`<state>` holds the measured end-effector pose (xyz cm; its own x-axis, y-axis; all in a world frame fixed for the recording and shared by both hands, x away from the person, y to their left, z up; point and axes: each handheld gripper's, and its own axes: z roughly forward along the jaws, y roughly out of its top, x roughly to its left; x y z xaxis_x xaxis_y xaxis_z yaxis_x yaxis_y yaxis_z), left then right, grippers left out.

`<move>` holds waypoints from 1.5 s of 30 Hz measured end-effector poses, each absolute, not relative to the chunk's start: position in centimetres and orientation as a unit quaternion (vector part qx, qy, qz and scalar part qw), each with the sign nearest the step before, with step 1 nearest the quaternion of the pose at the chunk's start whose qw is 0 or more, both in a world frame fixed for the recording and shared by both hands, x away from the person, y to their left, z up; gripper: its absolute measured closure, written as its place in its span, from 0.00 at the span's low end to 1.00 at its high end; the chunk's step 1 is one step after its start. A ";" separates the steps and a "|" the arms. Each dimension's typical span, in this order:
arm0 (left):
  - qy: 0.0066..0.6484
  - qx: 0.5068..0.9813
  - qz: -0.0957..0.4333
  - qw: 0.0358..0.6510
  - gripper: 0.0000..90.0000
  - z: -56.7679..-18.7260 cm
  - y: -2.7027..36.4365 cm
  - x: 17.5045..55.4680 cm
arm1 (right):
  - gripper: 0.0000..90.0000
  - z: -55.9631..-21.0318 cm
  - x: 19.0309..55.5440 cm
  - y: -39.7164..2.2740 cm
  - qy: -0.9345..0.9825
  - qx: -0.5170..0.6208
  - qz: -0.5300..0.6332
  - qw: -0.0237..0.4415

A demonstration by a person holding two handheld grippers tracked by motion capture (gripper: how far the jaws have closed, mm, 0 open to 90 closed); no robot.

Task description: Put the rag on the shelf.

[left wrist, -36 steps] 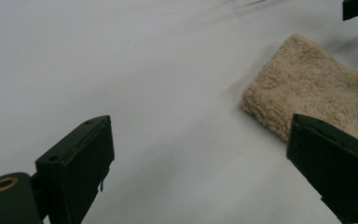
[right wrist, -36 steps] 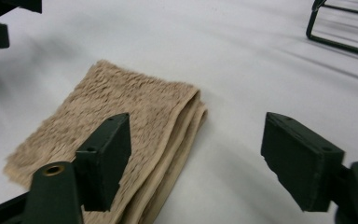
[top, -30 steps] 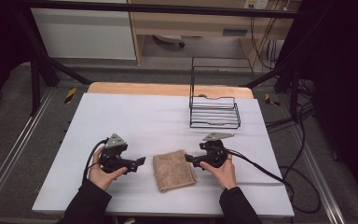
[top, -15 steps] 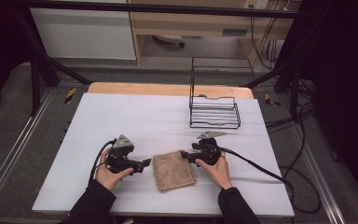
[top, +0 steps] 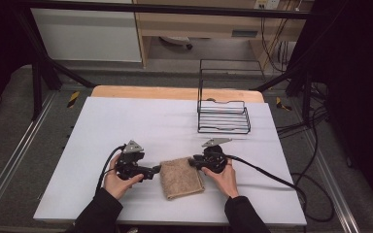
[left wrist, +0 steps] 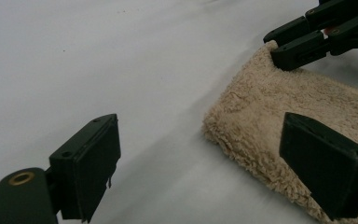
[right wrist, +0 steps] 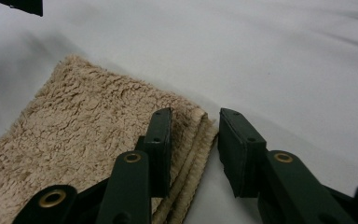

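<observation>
A folded tan towel (top: pixel 181 177) lies flat near the front edge of the white bench (top: pixel 141 121), between the two hands. The left claw (top: pixel 156 169) sits just beside the towel's left edge, held low over the bench by the left hand (top: pixel 118 178); its jaws stand wide apart, and in the left gripper view (left wrist: pixel 200 163) one jaw is over bare bench while the other is over the towel's (left wrist: pixel 284 121) near corner, neither pad pressing on it. The right claw (top: pixel 193 162) is at the towel's far right corner, steered by the right hand (top: pixel 225 177). Its jaws have just been closing, and in the right gripper view (right wrist: pixel 193 144) the towel's (right wrist: pixel 88 135) folded edge is between them: one pad lies on the top of the pile, the other stands just clear of the layered edge with a narrow gap, so the grip is not yet tight. A black wire basket (top: pixel 223 116) stands on the bench well behind the right claw, apart from the towel.
</observation>
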<state>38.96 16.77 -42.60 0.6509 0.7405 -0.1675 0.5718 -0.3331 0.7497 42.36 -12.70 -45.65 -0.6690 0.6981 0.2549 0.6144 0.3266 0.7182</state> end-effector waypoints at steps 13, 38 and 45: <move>0.427 0.807 0.078 0.401 0.47 -43.4 14.8 40.4 | 0.92 -45.4 42.3 -12.8 0.811 0.413 0.414 0.034; 0.436 0.817 0.057 0.374 0.87 -44.6 13.5 40.3 | 0.84 -45.5 42.6 -12.7 0.807 0.408 0.423 0.052; 0.437 0.816 0.054 0.376 0.91 -44.5 13.5 40.3 | 0.93 -45.6 42.4 -12.6 0.806 0.417 0.418 0.030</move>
<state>40.31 13.53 -44.53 0.6128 0.7527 -0.2407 0.6719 -0.3359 0.6601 42.44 -12.58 -45.62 -0.6501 0.6977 0.3009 0.6479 0.3020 0.6993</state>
